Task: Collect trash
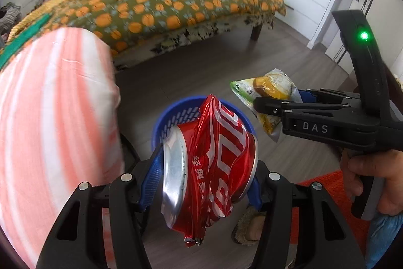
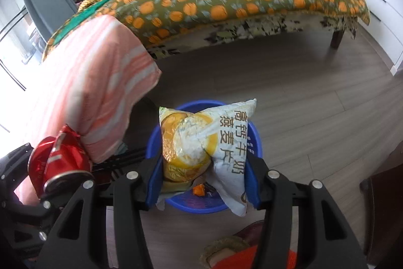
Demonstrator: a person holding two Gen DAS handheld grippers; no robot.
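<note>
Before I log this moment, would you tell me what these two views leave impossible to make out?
- Blue basket: its contents. The snack bag covers most of it in the right wrist view; the crushed red can does in the left.
- Orange scrap in the basket: too small to identify.
- Striped pink cloth: blurred in the left wrist view, cut off by the edge.

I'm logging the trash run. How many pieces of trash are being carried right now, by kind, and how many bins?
Crushed red can: 1, in the left gripper
Snack bag: 1, in the right gripper
Blue bin: 1
Total: 3
</note>
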